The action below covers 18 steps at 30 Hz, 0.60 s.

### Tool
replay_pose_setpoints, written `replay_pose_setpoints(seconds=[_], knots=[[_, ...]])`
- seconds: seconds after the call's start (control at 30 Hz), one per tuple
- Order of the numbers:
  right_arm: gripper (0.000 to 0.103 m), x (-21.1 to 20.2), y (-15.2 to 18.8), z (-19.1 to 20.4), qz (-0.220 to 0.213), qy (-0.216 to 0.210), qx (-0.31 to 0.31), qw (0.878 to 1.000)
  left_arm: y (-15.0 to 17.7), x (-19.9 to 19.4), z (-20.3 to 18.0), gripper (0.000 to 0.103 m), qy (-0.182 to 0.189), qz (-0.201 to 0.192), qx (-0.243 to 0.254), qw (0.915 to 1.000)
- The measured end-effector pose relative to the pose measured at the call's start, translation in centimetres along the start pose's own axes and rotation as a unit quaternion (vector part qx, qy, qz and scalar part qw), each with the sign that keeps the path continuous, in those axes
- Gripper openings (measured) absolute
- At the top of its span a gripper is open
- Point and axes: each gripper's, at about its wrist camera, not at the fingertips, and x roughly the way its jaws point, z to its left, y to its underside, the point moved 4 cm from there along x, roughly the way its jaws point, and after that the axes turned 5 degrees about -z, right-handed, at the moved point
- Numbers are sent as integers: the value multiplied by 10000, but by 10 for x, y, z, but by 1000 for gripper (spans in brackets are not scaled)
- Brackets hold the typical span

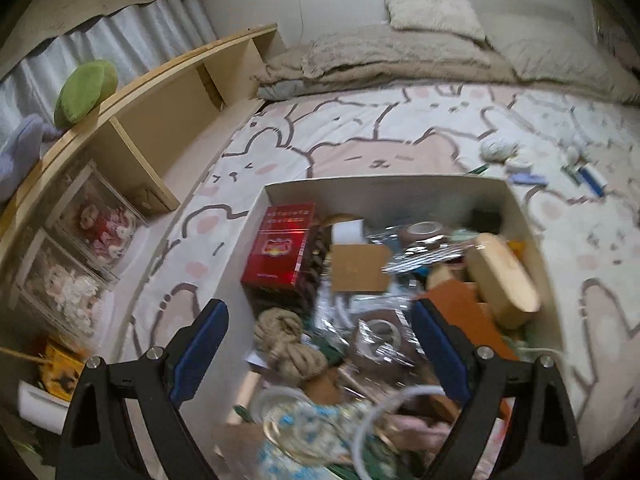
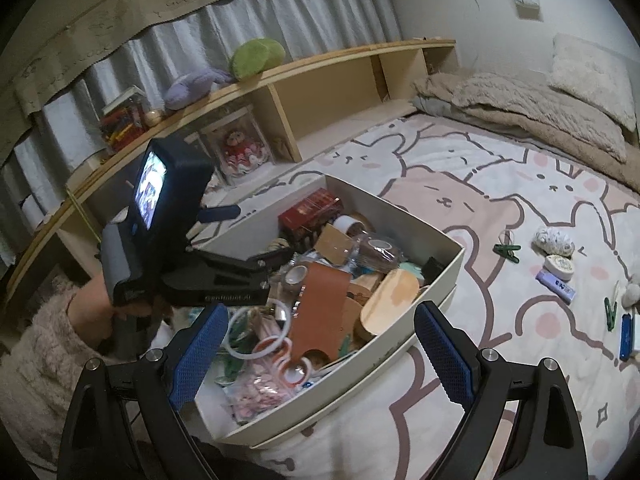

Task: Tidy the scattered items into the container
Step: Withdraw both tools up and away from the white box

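A white cardboard box (image 2: 436,276) sits on the bed, full of small items: a red box (image 1: 280,246), a wooden oval piece (image 1: 502,276), rope (image 1: 286,340), a brown leather piece (image 2: 320,300). My left gripper (image 1: 320,344) is open and empty, held over the box; its body (image 2: 176,240) shows in the right wrist view. My right gripper (image 2: 320,352) is open and empty at the box's near side. Scattered on the sheet to the right lie a patterned ball (image 2: 554,240), a tape roll (image 2: 560,266), a purple tube (image 2: 556,286), green clips (image 2: 506,251) and a blue item (image 2: 626,336).
A wooden shelf (image 2: 320,76) runs along the bed's left side with plush toys (image 2: 256,56) on top and doll cases below. Folded beige blankets and pillows (image 2: 540,104) lie at the bed's head. The bear-print sheet (image 2: 460,196) spreads around the box.
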Motion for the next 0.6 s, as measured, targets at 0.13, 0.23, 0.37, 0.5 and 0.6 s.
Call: replay_pose_setpoints(seconds=[0.13, 0.23, 0.37, 0.5, 0.6], knots=[[94, -10, 0, 8, -105, -42, -1, 9999, 2, -22, -2, 93, 161, -202, -193, 9995], [94, -17, 1, 12, -218, -41, -26, 9997, 6, -37, -4, 94, 283, -305, -333, 9986], [103, -27, 5, 17, -379, 64, -45, 9993, 10, -57, -7, 102, 286, -473, -419, 9976], [103, -36, 9, 19, -490, 201, -103, 9985, 14, -75, -14, 103, 331, -622, -389, 9968], [103, -42, 13, 20, -575, 283, -112, 9979, 15, -87, -18, 103, 374, -715, -377, 9960]])
